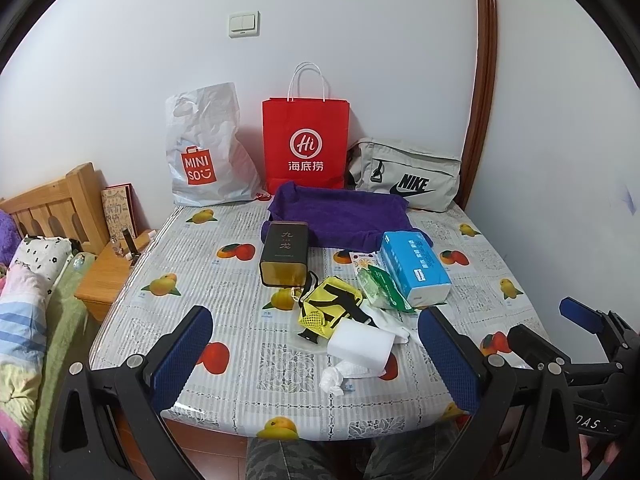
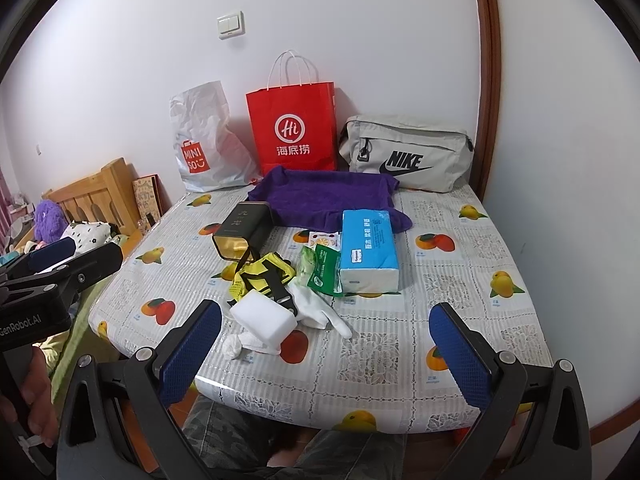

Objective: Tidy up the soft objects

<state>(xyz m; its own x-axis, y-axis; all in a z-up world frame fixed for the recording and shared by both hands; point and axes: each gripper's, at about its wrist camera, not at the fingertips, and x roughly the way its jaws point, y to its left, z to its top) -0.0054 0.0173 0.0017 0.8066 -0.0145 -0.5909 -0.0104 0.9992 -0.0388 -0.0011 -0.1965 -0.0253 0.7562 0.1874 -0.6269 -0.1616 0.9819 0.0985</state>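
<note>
Left wrist view: the left gripper (image 1: 316,360) hangs with fingers spread wide and empty over the near edge of the table (image 1: 480,240). The white sponge block (image 1: 360,344) lies straight ahead between them, long axis crosswise. The right gripper (image 2: 326,356), equally open and empty, has it ahead-left, so the left looks better lined up.

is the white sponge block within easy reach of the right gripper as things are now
Probably yes. The right gripper is open and empty, and the white sponge block lies just ahead near the table edge, its top bare. A white glove touches its far side.
</note>
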